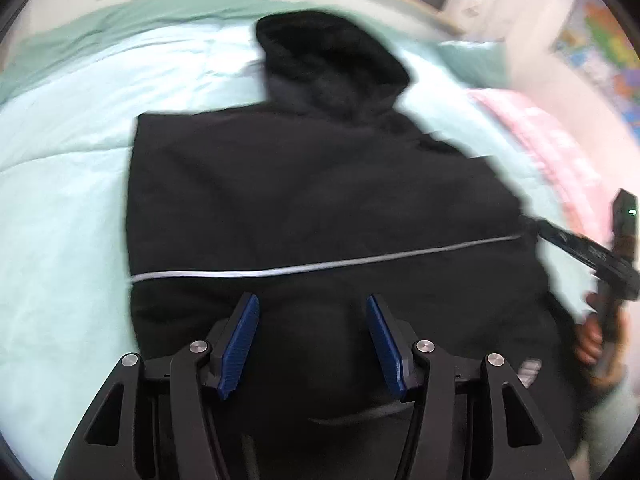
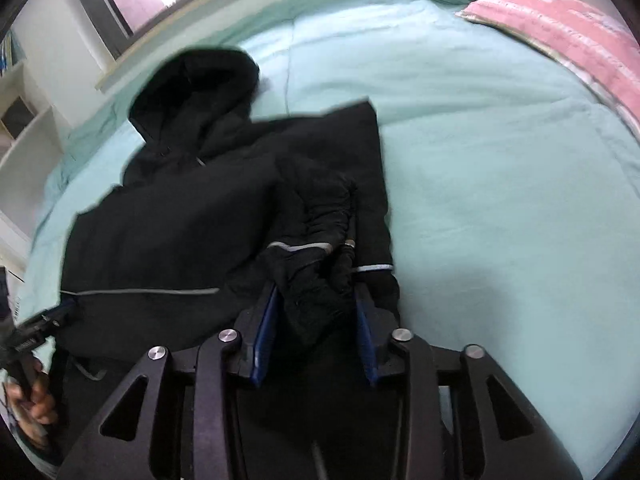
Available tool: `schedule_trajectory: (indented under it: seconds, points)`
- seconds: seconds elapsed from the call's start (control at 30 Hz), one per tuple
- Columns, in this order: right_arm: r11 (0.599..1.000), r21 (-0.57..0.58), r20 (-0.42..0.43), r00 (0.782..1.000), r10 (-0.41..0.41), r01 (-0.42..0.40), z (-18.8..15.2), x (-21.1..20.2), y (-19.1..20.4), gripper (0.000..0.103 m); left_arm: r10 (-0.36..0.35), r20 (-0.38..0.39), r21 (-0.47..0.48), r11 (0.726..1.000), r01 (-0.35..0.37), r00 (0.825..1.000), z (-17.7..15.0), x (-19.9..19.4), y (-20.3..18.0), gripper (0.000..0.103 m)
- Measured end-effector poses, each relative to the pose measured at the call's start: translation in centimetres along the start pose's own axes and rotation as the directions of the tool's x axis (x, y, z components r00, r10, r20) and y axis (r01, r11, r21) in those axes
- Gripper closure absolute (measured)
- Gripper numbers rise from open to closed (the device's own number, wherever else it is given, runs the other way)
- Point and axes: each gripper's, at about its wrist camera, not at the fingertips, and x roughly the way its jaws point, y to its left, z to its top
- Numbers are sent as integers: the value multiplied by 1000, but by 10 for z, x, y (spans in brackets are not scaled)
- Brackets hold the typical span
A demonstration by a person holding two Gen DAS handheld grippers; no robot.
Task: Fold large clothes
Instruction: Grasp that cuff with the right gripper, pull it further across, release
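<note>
A black hooded jacket is lying flat on a mint bedspread ahead of the wide-open, empty left gripper, while the right gripper is pinching its soft, bulky, probably slippery sleeve cuff.

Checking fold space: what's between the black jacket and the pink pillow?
Only bare mint-green bedspread between the black hooded jacket and the pink pillow; shown in the right wrist view.

Hood of black hooded jacket: blurred in left wrist view, seams unreadable.
Jacket hem: hidden behind left gripper body.
Pink striped blanket: cut off at frame edge.
Colourful wall poster: blurred, content indeterminate.
</note>
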Motion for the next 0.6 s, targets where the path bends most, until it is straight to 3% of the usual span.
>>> schedule_trajectory:
  seconds: [0.07,0.13,0.17,0.23,0.33,0.4,0.43,0.5,0.6]
  points:
    - [1000,-1,156,987,25,-25,5,-36,4,43,-73,54,-6,997,73,996,4,-18,-6,45]
    - [1000,2,251,968,20,-22,17,-57,15,20,-30,89,-2,1000,30,996,11,-24,-11,45]
    - [999,1,257,966,32,-33,26,-59,25,20,16,94,-5,1000,-16,995,16,-22,-10,45]
    - [998,-29,190,980,66,-61,45,-42,49,20,91,90,-34,995,-89,992,25,-12,-3,45]
    - [990,-116,87,992,91,-81,53,1,96,20,128,61,-114,986,-120,990,33,10,18,45]
    - [979,-205,23,999,23,-18,51,42,128,21,170,19,-150,975,-165,985,33,29,33,45]
    - [972,-233,3,1000,-25,25,46,57,137,22,156,-19,-169,973,-156,988,31,41,44,45]
    - [945,-293,-99,978,-182,146,32,108,145,23,124,-31,-181,975,-128,992,31,52,52,45]
    - [964,-237,-119,981,-155,124,25,123,130,23,186,-24,-106,977,-188,982,28,56,38,45]
